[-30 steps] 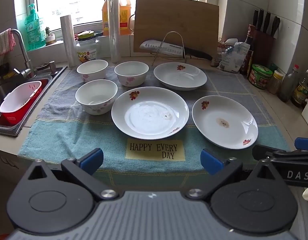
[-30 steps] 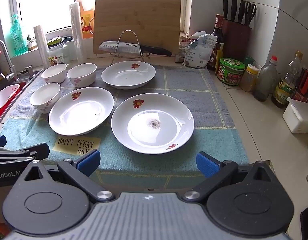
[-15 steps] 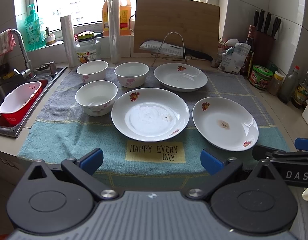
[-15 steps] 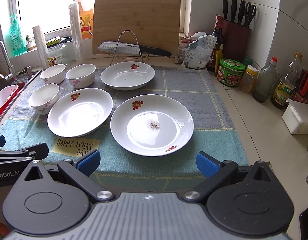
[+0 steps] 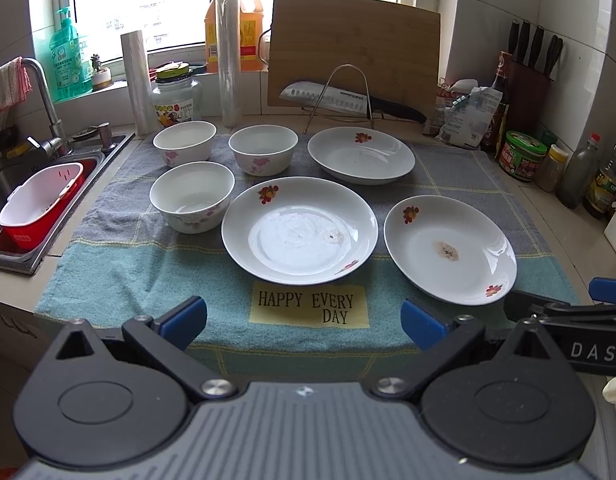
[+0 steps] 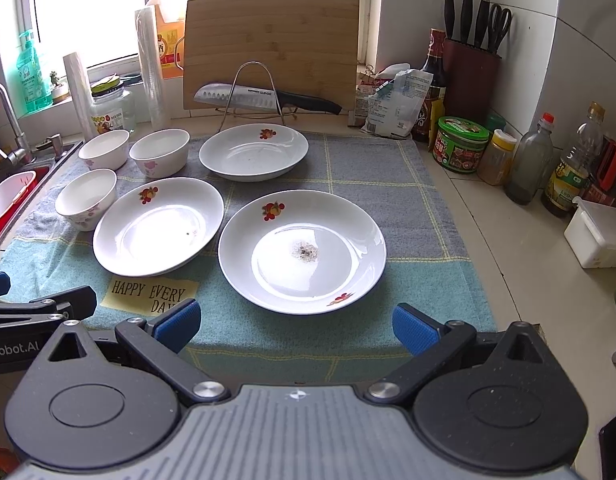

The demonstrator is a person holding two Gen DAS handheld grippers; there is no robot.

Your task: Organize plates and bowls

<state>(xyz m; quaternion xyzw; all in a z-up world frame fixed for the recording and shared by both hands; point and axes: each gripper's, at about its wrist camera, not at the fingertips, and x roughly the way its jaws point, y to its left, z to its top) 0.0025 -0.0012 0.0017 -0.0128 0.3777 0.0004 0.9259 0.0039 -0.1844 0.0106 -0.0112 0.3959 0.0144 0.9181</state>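
Three white flowered plates and three white bowls lie on a checked towel (image 5: pixel 119 268). The middle plate (image 5: pixel 299 230) is straight ahead of my left gripper (image 5: pixel 303 322), which is open and empty at the towel's near edge. A stained plate (image 6: pixel 301 252) sits just beyond my right gripper (image 6: pixel 295 324), also open and empty. The far plate (image 6: pixel 253 152) rests by the knife rack. One bowl (image 5: pixel 191 196) stands left of the middle plate, two bowls (image 5: pixel 183 144) (image 5: pixel 263 154) behind it. The right gripper's side (image 5: pixel 568 312) shows in the left wrist view.
A sink (image 5: pixel 39 256) with a red and white basket (image 5: pixel 39 204) lies at the left. A cutting board (image 5: pixel 354 48) and a knife (image 5: pixel 348 100) on a wire rack stand at the back. Jars, bottles (image 6: pixel 532 160) and a knife block (image 6: pixel 472 72) line the right wall.
Both grippers have edged slightly forward toward the plates and stayed open. The dishes have not moved.
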